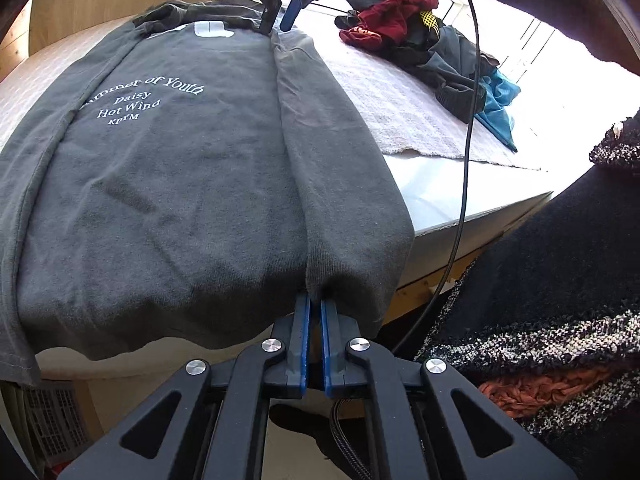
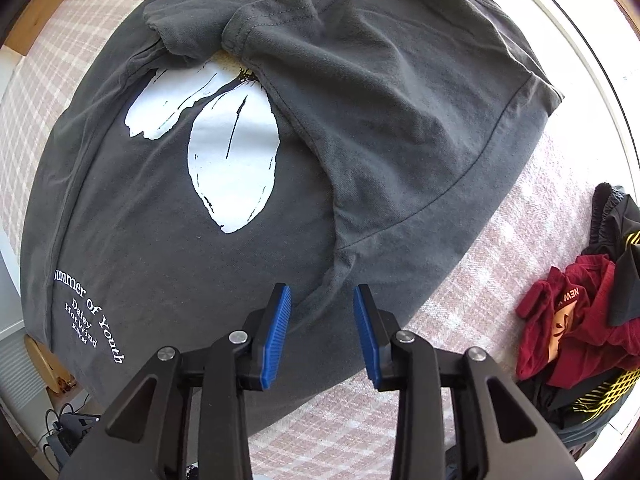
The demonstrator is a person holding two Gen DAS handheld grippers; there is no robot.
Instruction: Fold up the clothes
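Observation:
A dark grey T-shirt (image 1: 180, 184) with white petals and the words "Summer of Youth" lies flat on the table, its right side folded inward along a long crease. At the near hem my left gripper (image 1: 315, 300) is shut on the edge of that folded strip, which hangs over the table's front edge. My right gripper (image 1: 276, 27) is at the far end of the same crease, near the sleeve. In the right wrist view the right gripper (image 2: 322, 296) is open just above the T-shirt (image 2: 200, 272), with nothing between its blue pads (image 2: 280, 320).
A pile of red, black and blue clothes (image 1: 424, 40) (image 2: 576, 320) lies to the right on the checked table cloth (image 2: 500, 240). The table's front edge (image 1: 480, 216) is near me. A person's dark knitted sleeve (image 1: 552, 280) and a black cable (image 1: 468, 120) are on the right.

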